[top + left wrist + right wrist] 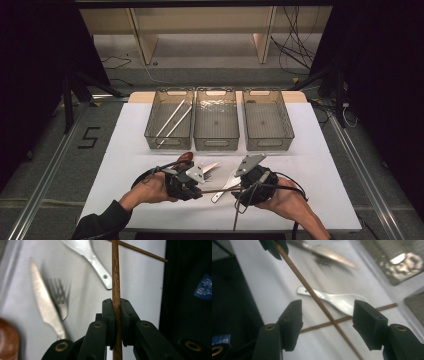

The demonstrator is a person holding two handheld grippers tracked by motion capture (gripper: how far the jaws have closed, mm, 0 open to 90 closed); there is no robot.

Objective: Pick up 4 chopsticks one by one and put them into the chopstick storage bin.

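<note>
Clearly the left tool (116,322) is clenched on a wooden chopstick (115,277), its two pads pressing the stick from either side so that the stick runs straight up between them; the right tool (327,326) stands released, its jaws spread wide with that same chopstick passing between them and touching neither pad. By my judgement the stick is light, thin and stiff, smooth enough to roll or swivel in a grip, so it is best taken near its middle, across its width, with the pads square to it. It hangs just above the white table (320,165) near the front edge, between the two hands. Counting the wooden sticks: one held, and a second chopstick (372,311) lying flat on the table beneath it, crossing under the first; two pale chopsticks (172,121) already lie slantwise in the left of the three clear bins (217,142) that stand in a row toward the back edge; the middle and right bins look bare. Around the work lie one white spoon (337,300), one knife (43,300), one fork (60,296) beside the knife, and one brown rounded piece (185,157), perhaps a wooden spoon, which I cannot tell for certain.
</note>
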